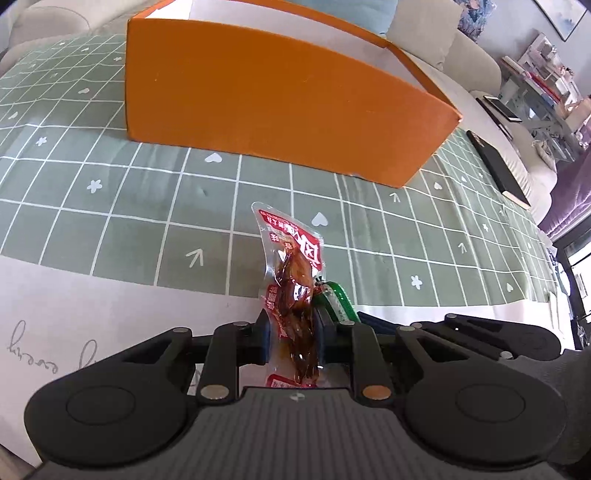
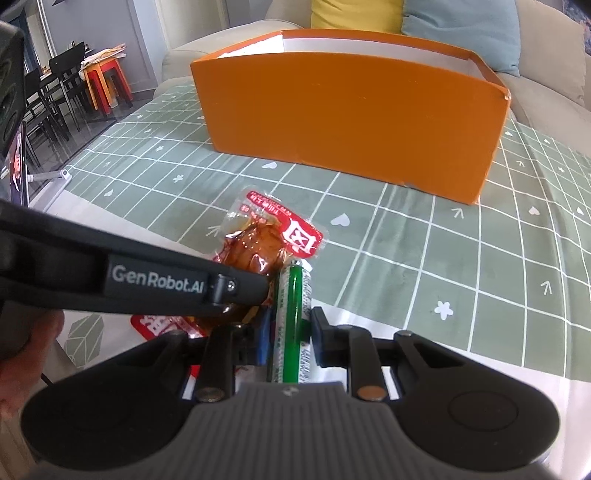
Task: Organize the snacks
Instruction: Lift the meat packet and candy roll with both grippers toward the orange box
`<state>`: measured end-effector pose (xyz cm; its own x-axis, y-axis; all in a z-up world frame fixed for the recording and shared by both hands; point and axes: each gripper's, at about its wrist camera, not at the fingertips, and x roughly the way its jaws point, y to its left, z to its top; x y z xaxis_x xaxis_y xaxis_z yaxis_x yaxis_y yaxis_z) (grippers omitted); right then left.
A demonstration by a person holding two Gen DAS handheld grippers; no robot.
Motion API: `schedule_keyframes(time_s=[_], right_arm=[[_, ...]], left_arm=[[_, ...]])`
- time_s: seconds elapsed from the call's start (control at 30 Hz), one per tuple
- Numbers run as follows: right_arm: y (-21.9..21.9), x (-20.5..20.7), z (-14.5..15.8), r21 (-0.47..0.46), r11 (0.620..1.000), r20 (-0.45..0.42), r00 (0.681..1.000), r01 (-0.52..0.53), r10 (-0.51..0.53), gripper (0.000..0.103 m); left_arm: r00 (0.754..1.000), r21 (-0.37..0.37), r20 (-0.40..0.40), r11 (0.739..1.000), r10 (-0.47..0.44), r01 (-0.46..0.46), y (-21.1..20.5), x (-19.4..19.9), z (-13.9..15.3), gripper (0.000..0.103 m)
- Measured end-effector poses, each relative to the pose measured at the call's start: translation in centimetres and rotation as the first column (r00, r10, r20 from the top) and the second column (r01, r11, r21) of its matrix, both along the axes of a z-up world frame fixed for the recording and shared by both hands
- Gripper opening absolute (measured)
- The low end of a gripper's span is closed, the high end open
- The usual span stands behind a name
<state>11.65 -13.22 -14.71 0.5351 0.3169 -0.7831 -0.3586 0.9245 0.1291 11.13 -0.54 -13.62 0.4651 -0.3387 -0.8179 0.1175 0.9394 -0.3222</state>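
Note:
My left gripper is shut on a clear and red packet of brown meat snack, held upright above the table. My right gripper is shut on a green and white snack stick, close against the left one. The meat packet and the left gripper's arm show in the right wrist view; the green stick shows just right of the packet in the left wrist view. An open orange box with a white inside stands ahead on the green grid tablecloth.
A black notebook lies at the table's right edge. A sofa with cushions is behind the box. Dark chairs and a red stool stand far left. White paper with writing covers the near table.

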Motion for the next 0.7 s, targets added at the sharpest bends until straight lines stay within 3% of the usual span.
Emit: schedule_keyframes(time_s=[0.3, 0.43, 0.7], right_arm=[[0.0, 0.1, 0.1, -0.016, 1.0, -0.003, 1.0, 0.012, -0.012, 0.02], [-0.1, 0.2, 0.2, -0.024, 1.0, -0.007, 1.0, 0.018, -0.018, 0.02], [-0.4, 0.3, 1.8, -0.01, 1.0, 0.039, 0.999, 0.027, -0.026, 0.02]], left_arm=[[0.997, 0.029, 0.058, 0.998, 0.048, -0.05, 1.6, -0.2, 0.9, 0.016], [0.994, 0.068, 0.101, 0.997, 0.036, -0.043, 1.8, -0.2, 1.7, 0.016], [0.987, 0.061, 0.152, 0.996, 0.05, -0.06, 3.0, 0.2, 3.6, 0.016]])
